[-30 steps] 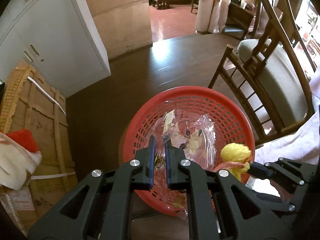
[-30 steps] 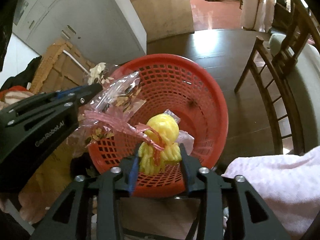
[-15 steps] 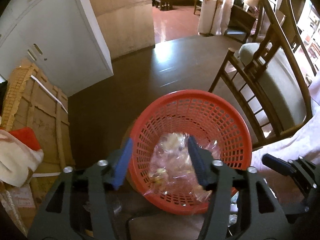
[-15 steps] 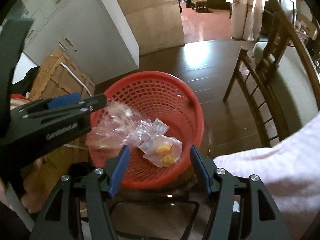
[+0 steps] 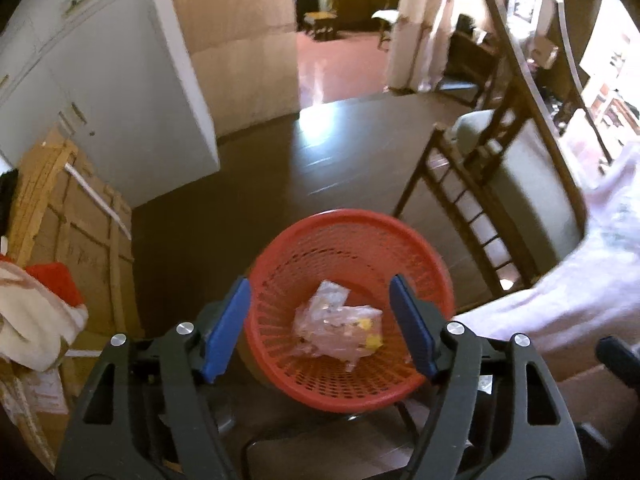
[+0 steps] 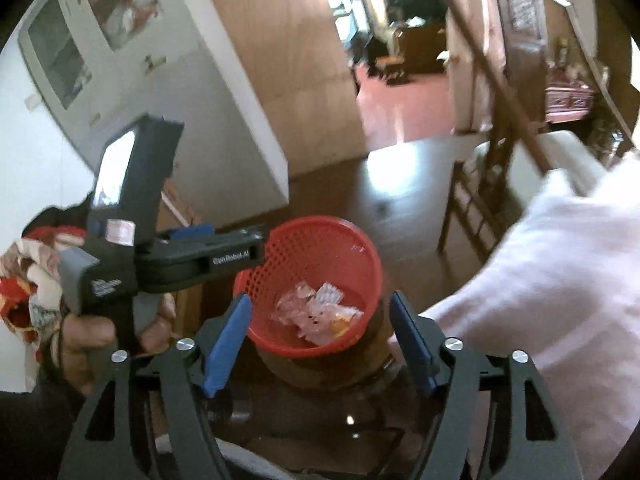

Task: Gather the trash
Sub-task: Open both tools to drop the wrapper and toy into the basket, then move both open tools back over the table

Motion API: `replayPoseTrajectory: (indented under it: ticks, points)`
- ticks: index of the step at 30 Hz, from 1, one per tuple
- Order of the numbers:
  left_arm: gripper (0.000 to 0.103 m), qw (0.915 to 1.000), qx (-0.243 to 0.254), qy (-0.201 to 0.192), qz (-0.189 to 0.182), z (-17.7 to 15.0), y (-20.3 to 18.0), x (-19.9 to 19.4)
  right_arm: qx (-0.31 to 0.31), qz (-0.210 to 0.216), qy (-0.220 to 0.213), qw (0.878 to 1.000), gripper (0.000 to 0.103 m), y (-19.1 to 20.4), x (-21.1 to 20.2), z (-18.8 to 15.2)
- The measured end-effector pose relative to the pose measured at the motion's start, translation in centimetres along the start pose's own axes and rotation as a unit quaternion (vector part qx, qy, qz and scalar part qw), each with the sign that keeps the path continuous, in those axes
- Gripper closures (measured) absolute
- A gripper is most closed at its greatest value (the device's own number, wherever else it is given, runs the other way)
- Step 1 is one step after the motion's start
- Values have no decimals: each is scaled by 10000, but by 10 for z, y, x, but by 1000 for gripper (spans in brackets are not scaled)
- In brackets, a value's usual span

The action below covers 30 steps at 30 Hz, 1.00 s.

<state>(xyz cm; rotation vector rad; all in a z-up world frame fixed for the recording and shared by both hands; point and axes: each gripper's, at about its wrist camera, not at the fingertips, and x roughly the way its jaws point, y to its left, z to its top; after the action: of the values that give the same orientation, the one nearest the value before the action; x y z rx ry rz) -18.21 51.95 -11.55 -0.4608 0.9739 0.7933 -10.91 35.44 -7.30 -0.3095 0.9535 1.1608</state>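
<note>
The left tool [image 5: 320,320] is being held wide open, gripping nothing, low in its frame. At centre, clear wrappers [image 5: 338,330] are lying inside the red basket [image 5: 348,224]. The right tool [image 6: 320,332] is likewise being held wide open and empty.

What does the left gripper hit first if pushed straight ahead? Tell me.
Most likely the red basket: the left gripper is open and empty, pointing into it, so it would meet the clear wrappers inside, though depth is hard to judge.
</note>
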Motion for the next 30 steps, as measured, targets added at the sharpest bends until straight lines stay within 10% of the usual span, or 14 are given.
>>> replayPoseTrajectory:
  ticks: [13,30]
  points:
    - [15,9833,1254,-935,-930,-15,-126,-107,1373,-1341,-1316,9726,14,-106,-194,-63]
    - [10,9227,3063,-989,-2121,-96,-343,-168,3947,-3282,-2264,8278,12,-267,-382,-261]
